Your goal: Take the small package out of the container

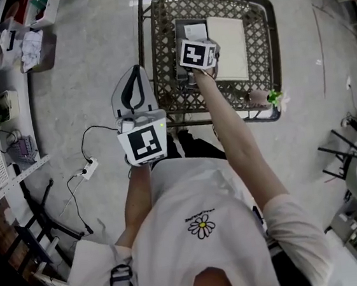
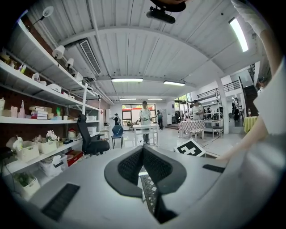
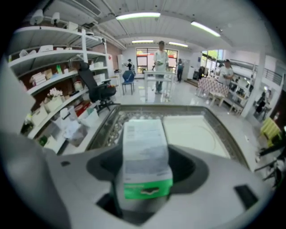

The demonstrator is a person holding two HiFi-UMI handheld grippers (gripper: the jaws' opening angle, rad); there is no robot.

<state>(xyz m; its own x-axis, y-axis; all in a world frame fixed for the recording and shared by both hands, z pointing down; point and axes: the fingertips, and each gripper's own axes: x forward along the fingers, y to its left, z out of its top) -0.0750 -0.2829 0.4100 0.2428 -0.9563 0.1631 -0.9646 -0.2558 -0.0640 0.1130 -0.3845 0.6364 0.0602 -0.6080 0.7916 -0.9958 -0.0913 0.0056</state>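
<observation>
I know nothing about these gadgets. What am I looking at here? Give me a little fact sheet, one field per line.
Container: wire basket, open at the top
Also in the basket: flat white box
Right hand: right gripper, jaws closed on the small package, held over the basket
Package look: white, with a green band at one end
Left hand: left gripper, jaws together, nothing in them, off to the basket's side

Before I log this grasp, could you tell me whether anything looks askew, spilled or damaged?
Nothing stands out: the right claw holds the small package straight over the wire basket, where a white box lies flat.
</observation>
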